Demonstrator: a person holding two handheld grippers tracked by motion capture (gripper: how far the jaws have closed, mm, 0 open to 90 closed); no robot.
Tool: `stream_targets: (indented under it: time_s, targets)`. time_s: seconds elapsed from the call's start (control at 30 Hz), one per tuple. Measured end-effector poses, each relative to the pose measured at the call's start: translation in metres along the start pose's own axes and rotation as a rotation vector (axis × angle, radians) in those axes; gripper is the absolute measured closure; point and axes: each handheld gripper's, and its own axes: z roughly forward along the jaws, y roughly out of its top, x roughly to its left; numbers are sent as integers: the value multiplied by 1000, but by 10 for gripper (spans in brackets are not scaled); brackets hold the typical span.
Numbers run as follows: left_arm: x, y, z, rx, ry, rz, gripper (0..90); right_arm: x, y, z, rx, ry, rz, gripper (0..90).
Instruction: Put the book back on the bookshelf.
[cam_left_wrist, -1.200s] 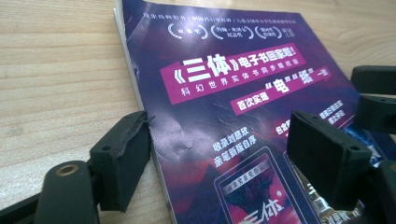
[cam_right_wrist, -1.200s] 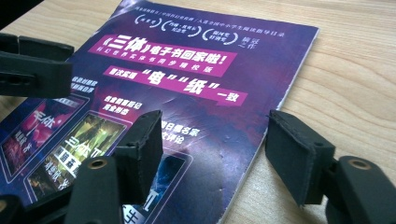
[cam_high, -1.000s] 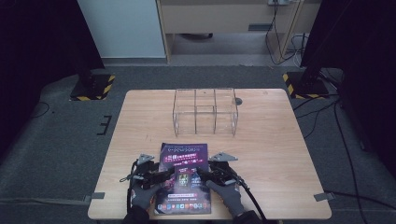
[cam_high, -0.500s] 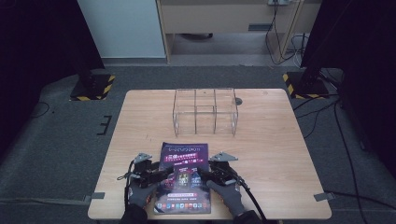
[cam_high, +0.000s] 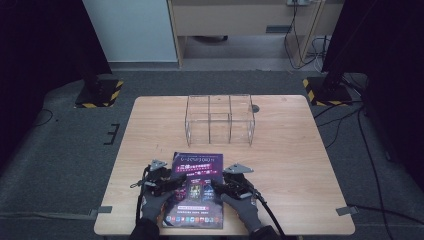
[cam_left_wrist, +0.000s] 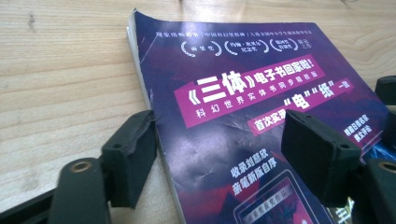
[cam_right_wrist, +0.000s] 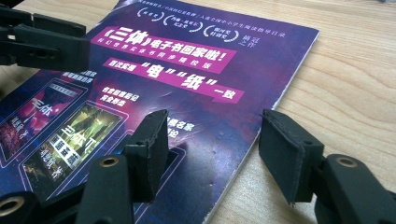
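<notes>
On the near edge of the light wooden table (cam_high: 300, 150), one thin purple paperback booklet with white and magenta lettering (cam_high: 196, 189) lies flat, cover up, between two gloved hands. One clear acrylic box with inner dividers (cam_high: 220, 119) stands farther back near the table's middle, well apart from the booklet; nothing sits between them. One small dark round spot (cam_high: 255, 108) marks the tabletop just beside the box. Left gripper (cam_high: 166, 184) rests low at the booklet's left edge: in the left gripper view its jaws straddle that edge, one pad (cam_left_wrist: 130, 158) on bare wood just beside the spine, the other (cam_left_wrist: 317, 156) over the cover, parted, clamping nothing; they have just been closing slightly. Right gripper (cam_high: 226, 186) mirrors it at the right edge, jaws likewise apart across the page edge (cam_right_wrist: 261, 140), also narrowing, gripping nothing. Both forearms enter from the bottom, grippers pointing inward and forward.
</notes>
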Motion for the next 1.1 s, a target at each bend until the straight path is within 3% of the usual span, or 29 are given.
stream_targets:
  time_s: [0.17,0.37,0.43,0.5,0.57,0.7,0.87,0.93,1.1]
  targets:
    - [4,-1,-3,-18,-32,-91,268,-1,0,0,-4,0,18,444]
    - [2,-2,-9,-40,-40,-102,272,-2,0,-1,-6,7,20,444]
    - [1,-2,-18,-97,-92,-121,304,-3,0,-1,-3,8,13,447]
    - [-2,-1,-23,-130,-149,-115,336,-3,0,-1,-3,8,13,447]
    - [-8,0,-23,-125,-157,-87,349,-3,0,-1,-3,8,14,447]
    - [-23,1,-17,-72,-51,33,342,-4,0,-1,-2,12,14,446]
    - [-17,3,-13,-20,-18,25,365,-4,0,-1,-2,11,13,448]
    - [-14,2,-11,-16,-16,9,425,-3,0,-1,-3,10,12,449]
    - [-15,2,-8,-11,35,36,557,-3,0,-1,-3,8,8,449]
